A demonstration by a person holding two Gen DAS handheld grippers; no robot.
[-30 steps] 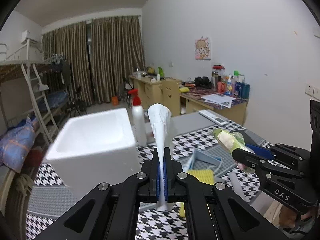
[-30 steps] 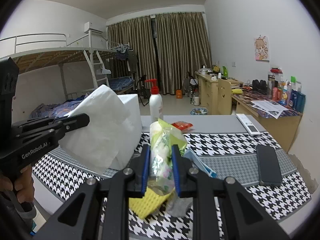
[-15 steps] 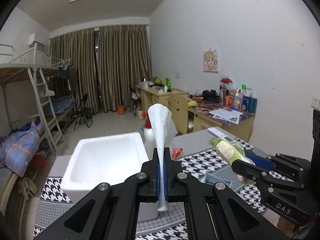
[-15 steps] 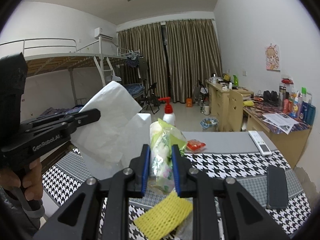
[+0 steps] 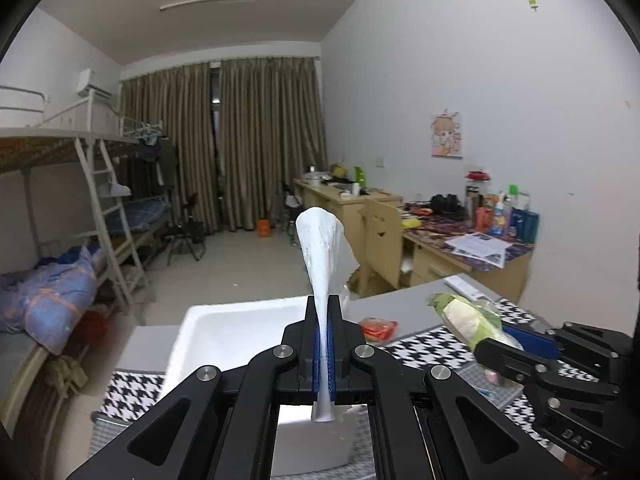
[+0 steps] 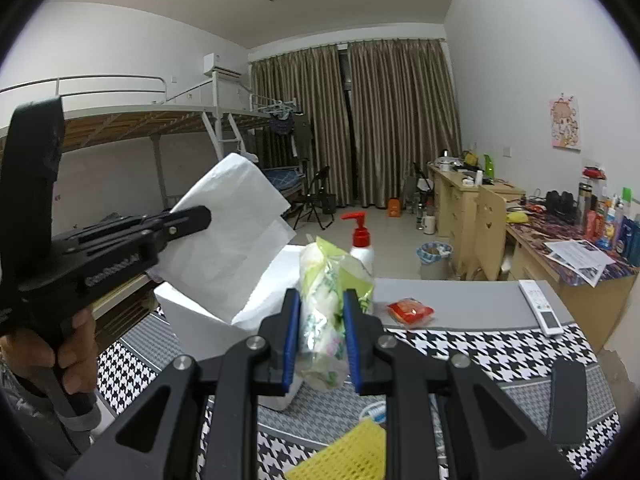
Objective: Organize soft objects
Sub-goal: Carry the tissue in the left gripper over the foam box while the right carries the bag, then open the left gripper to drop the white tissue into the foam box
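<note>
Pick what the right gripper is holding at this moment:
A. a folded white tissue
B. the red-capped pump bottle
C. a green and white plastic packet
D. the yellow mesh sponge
C: in the right wrist view the right gripper has its blue pads pressed on the green and white plastic packet, while the white tissue sits in the left gripper.

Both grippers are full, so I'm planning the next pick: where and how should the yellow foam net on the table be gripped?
Likely the yellow foam net is best pinched at its raised near edge, coming from above and the near side. It lies flat and thin on the table, partly behind the right gripper, so a side approach would find little to close on.
</note>
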